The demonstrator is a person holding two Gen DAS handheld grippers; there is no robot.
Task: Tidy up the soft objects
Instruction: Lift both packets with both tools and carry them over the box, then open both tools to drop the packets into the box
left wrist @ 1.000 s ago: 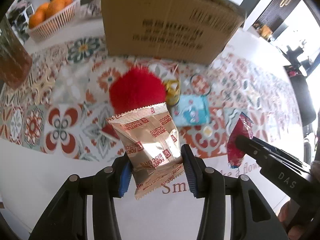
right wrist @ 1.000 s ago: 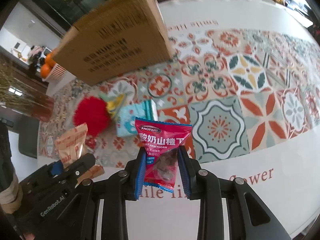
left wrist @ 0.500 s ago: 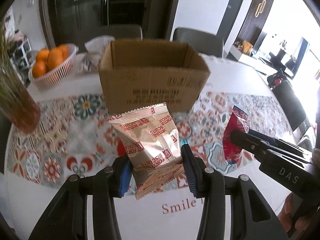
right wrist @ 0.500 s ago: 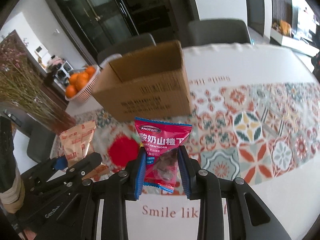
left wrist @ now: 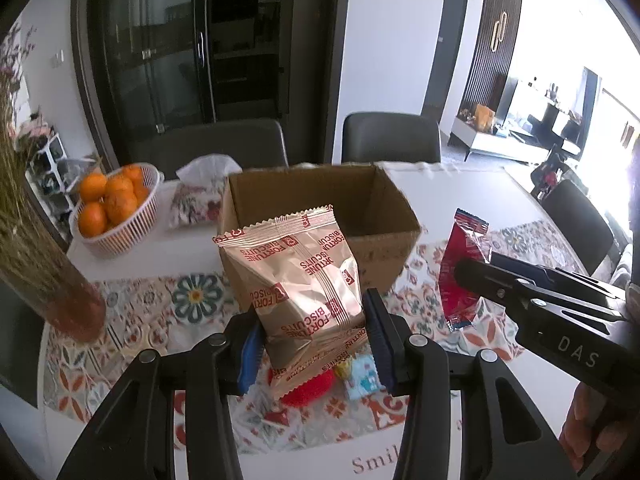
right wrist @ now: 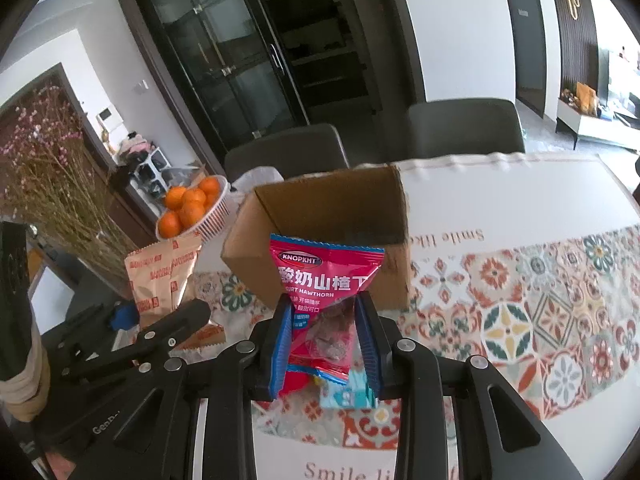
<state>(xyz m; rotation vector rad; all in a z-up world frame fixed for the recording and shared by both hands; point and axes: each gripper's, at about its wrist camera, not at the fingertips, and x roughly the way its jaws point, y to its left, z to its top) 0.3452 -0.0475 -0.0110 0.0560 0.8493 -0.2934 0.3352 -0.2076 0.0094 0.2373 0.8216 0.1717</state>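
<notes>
Biscuit pack (left wrist: 298, 276) is pinched low between the jaws of the left gripper (left wrist: 312, 342); hawthorn pack (right wrist: 326, 304) is pinched likewise by the right gripper (right wrist: 324, 350). Both are held above the desk (right wrist: 500, 208), near the open box (right wrist: 332, 216). The packs are judged light, crinkly and slippery, their contents crushable; a grip across the lower body is advised. A red pompom (left wrist: 310, 390) and blue packet (left wrist: 362, 374) lie below. An orange basket (left wrist: 114, 216) and vase (left wrist: 52, 280) stand left.
</notes>
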